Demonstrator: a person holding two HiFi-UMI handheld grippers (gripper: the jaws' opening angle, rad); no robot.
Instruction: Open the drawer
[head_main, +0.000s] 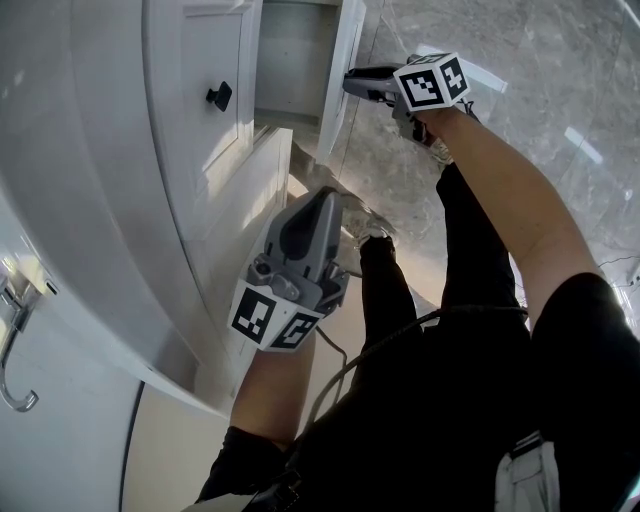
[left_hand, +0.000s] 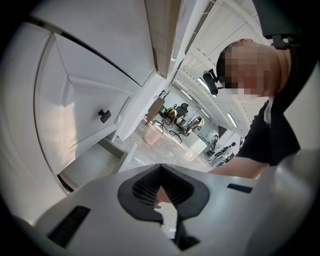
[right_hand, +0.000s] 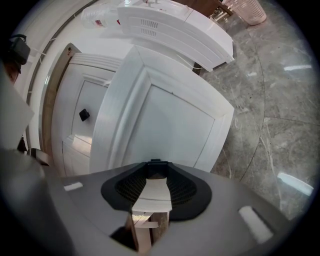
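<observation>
**Desk:** Where does the drawer stand?

**Photographer:** The drawer (head_main: 340, 50) is pulled out of the white cabinet (head_main: 110, 150), over the grey marble floor (head_main: 540, 90). Its box lies open to the head view. Its framed front faces away from the cabinet, towards the person.

**Desk:** And the right gripper?

**Photographer:** The right gripper (head_main: 350, 82) is held out at the end of a bare forearm (head_main: 500, 190) and meets the outer face of that front. In the right gripper view its jaws are spread wide, with the drawer's black knob (right_hand: 156, 163) in the gap at their tips. The pads cannot be seen pressing on the knob.

**Desk:** The left one?

**Photographer:** The left gripper (left_hand: 162, 200) hangs nearer the person's body, beside the cabinet's lower panels and well apart from the drawer. Its marker cube (head_main: 270, 318) is turned up to the head camera. In the left gripper view its jaws stand only a little apart, and nothing is between them.

**Desk:** Anything else in frame?

**Photographer:** A second drawer front (head_main: 215, 50), just beside the open one, sits flush in the cabinet with its own black knob (head_main: 219, 95). A metal hook (head_main: 15, 350) hangs at the far left. A dark cable (head_main: 345, 365) runs from the left gripper across the person's black clothing.
</observation>
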